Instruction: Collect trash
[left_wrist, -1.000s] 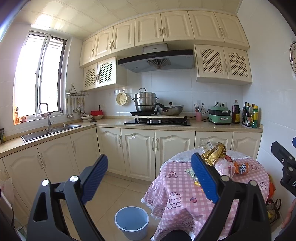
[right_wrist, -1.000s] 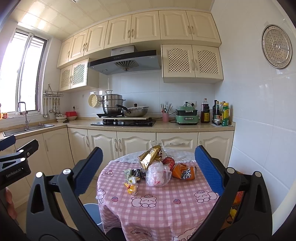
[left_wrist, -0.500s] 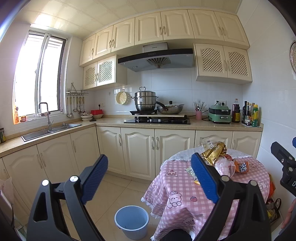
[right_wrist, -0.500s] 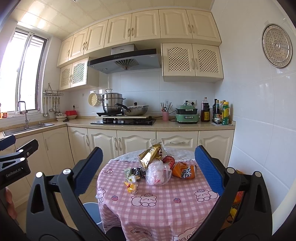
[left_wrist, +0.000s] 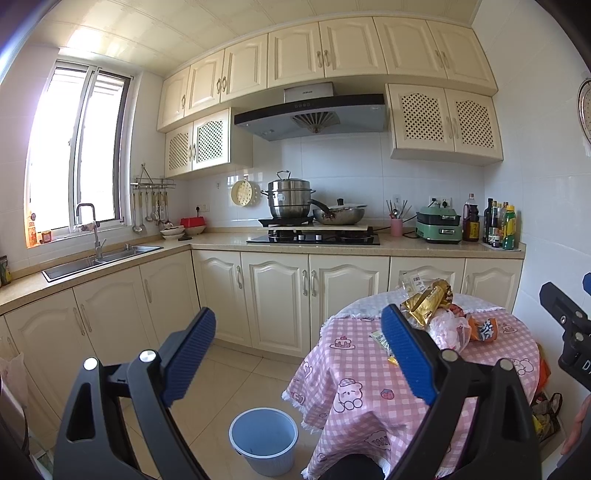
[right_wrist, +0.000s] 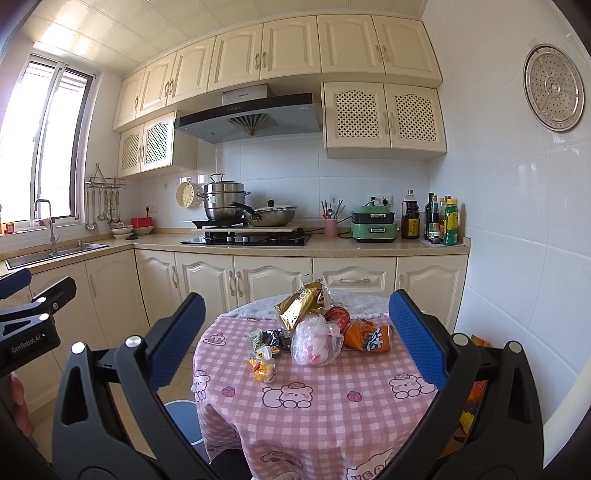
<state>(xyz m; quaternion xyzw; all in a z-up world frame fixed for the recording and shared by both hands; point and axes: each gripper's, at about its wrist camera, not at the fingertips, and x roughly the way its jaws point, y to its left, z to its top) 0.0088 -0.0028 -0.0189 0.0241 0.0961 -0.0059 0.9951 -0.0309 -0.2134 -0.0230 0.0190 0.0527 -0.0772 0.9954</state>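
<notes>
On the round desk: the trash is heaped toward the far side of the pink checked cloth (right_wrist: 317, 413), well apart from both tools.
Trash pile: a gold foil bag (right_wrist: 299, 304) is propped on top, a clear plastic bag (right_wrist: 314, 341) lies in front of it, an orange wrapper (right_wrist: 365, 336) is to the right, and small sachets (right_wrist: 264, 354) are scattered to the left and nearer.
Bin: a blue bucket (left_wrist: 264, 439) is stood on the floor just left of the desk, judged to be placed there so pieces can be dropped over the edge.
Left tool (left_wrist: 299, 354): it is held wide open and empty, raised over the floor left of the desk, above the bucket.
Right tool (right_wrist: 295, 336): it is spread fully and nothing is gripped; the pile is framed between its blue pads (right_wrist: 415, 336), which suggests it is lined up for a first reach.
Progress: no piece is seen collected yet; the bucket looks almost bare.
Risk: the loose plastic bag may be dragged with its neighbours.
</notes>
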